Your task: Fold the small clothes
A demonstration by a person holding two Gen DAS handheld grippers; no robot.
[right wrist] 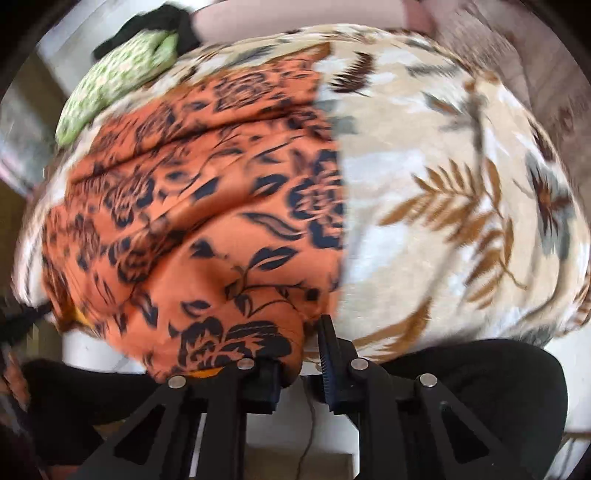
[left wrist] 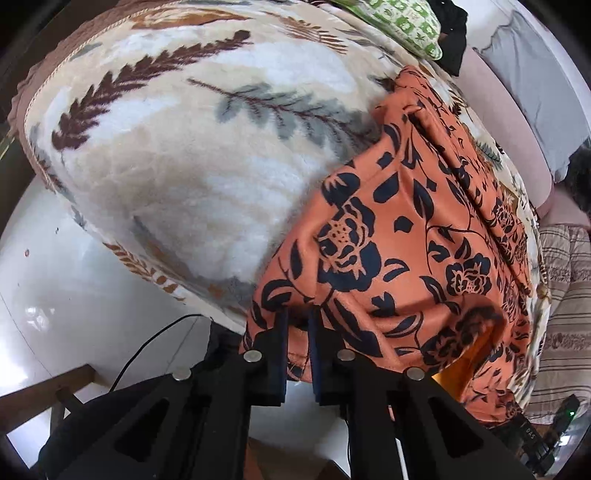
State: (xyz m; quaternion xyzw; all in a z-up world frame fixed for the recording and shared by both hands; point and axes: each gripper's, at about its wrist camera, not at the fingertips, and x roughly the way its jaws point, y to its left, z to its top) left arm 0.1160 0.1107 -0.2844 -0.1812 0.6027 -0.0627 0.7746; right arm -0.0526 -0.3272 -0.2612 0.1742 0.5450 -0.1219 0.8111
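Note:
An orange garment with a black flower print (left wrist: 388,236) lies on a cream blanket with leaf patterns (left wrist: 184,147). In the left wrist view its near edge hangs over the blanket's rim, and my left gripper (left wrist: 297,325) is shut on that edge, with cloth pinched between the dark pads. The right wrist view is blurred. There the same garment (right wrist: 207,206) fills the left half of the blanket (right wrist: 443,184). My right gripper (right wrist: 299,347) is shut on the garment's near right corner, and cloth covers its left finger.
A green patterned cloth (left wrist: 402,22) and a black cloth (left wrist: 454,40) lie at the blanket's far side. A striped fabric (left wrist: 569,295) is at the right. White floor (left wrist: 55,277) with a black cable (left wrist: 147,343) lies below the blanket's edge. A person's dark clothing (right wrist: 480,387) is close behind the right gripper.

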